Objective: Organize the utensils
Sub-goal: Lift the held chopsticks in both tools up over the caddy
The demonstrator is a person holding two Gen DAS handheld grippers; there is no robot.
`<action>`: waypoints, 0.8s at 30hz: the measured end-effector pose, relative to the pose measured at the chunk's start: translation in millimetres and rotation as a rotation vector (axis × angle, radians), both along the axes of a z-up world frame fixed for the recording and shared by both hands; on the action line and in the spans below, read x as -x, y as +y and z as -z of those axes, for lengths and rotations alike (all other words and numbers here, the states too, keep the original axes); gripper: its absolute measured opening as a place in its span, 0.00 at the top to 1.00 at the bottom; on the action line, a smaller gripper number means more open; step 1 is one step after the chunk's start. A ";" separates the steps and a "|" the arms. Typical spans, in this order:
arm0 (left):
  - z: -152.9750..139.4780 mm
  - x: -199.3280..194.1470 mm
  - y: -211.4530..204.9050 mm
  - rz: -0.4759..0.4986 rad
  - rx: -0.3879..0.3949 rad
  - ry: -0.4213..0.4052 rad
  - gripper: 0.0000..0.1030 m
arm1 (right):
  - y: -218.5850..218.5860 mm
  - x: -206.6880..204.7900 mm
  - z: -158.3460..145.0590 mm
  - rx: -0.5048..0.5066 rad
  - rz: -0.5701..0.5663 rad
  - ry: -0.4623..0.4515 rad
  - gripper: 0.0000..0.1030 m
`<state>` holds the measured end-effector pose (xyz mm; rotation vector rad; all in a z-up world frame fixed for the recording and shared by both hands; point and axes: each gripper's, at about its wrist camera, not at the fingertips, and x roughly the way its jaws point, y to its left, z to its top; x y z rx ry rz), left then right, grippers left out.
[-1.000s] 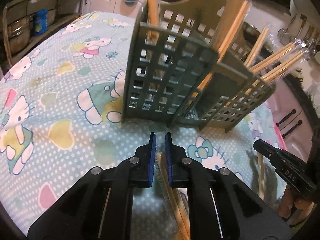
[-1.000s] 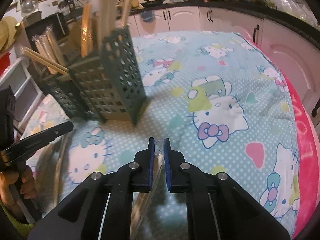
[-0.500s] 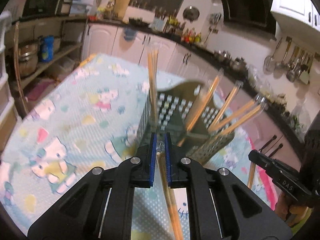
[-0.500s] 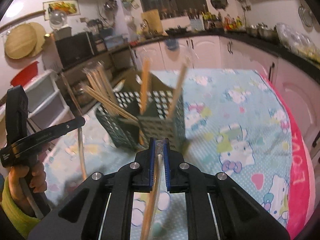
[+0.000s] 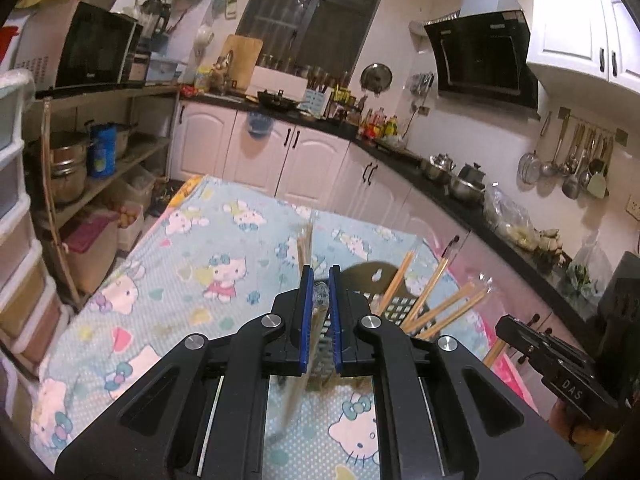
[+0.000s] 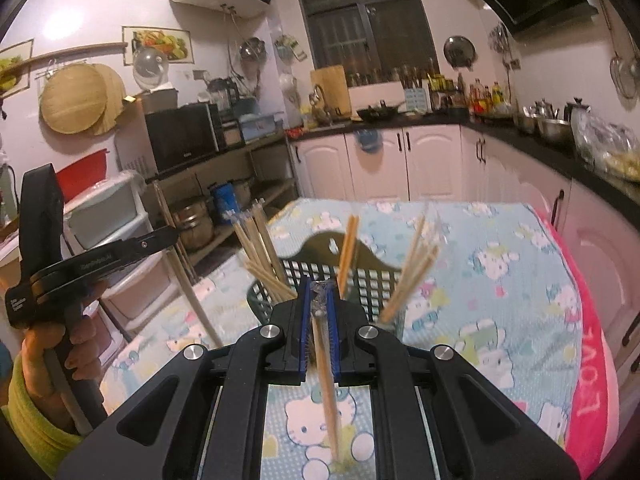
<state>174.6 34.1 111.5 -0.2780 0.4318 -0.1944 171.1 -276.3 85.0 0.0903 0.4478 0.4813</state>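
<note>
A dark green slotted utensil holder (image 6: 320,268) stands on the Hello Kitty tablecloth with several wrapped chopstick pairs (image 6: 260,256) sticking out of its compartments; it shows in the left wrist view (image 5: 394,304) too. My left gripper (image 5: 319,304) is shut on a plastic-wrapped chopstick pair (image 5: 298,384) that hangs down, raised above and just left of the holder. My right gripper (image 6: 320,304) is shut on another wrapped chopstick pair (image 6: 326,376), raised above the near side of the holder.
The table (image 5: 192,280) has a pink blanket edge (image 6: 592,360) on the right. Kitchen counters (image 5: 320,156), shelving with pots (image 5: 76,164) and white drawers (image 6: 116,216) surround it. Each gripper handle appears in the other's view (image 6: 80,268) (image 5: 560,372).
Both grippers have lifted from the tablecloth to above the holder, each carrying its wrapped chopstick pair, which now hangs upright.
</note>
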 end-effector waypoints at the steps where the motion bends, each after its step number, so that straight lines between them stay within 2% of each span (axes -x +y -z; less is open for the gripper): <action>1: -4.2 0.0 1.3 -0.001 0.003 -0.008 0.97 | 0.7 0.1 -3.4 -0.002 -0.001 -0.009 0.92; 14: -56.4 -0.9 3.4 -0.002 0.001 -0.113 0.97 | 5.6 -8.4 -53.7 -0.045 0.003 -0.118 0.92; 24: -92.0 -11.5 -15.7 0.000 -0.009 -0.189 0.97 | 2.3 -30.1 -85.5 -0.080 0.033 -0.167 0.92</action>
